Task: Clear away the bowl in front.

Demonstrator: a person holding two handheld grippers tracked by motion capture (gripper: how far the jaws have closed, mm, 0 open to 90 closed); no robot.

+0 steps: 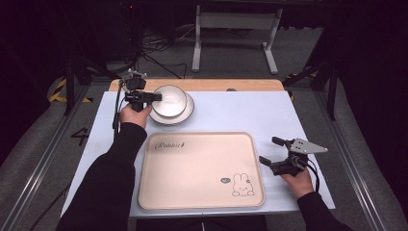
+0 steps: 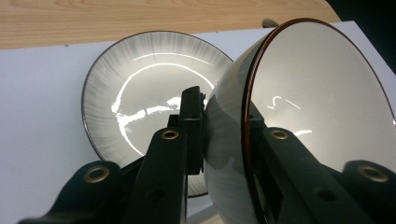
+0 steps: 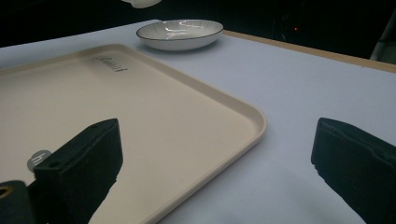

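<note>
Gripping the rim of a white bowl (image 2: pixel 322 98), the left tongs (image 1: pixel 153 97) have one jaw on the outer wall and the other inside, pressed together on the thin wall. In the left gripper view the bowl is tilted, its dark-edged rim running between the two black jaws, and it sits clear above a shallow plate (image 2: pixel 140 93) with a dark rim and faint grey streaks. From the high view the bowl (image 1: pixel 169 101) hangs over that plate (image 1: pixel 186 114) near the far left part of the table (image 1: pixel 231 110), whose top is pale blue-white with a strip of bare wood along its far edge. The person's left hand (image 1: pixel 133 114) holds the tongs from the near side, a black sleeve trailing back toward the bottom of the frame.

Nearer the person lies a large cream tray (image 1: pixel 202 171), bare except for a script word at its far left corner and a small rabbit drawing at its near right. Just to the right of the tray, the right tongs (image 1: pixel 270 150) rest low over the table with jaws wide apart and nothing between them, in the right hand (image 1: pixel 298 182).
</note>
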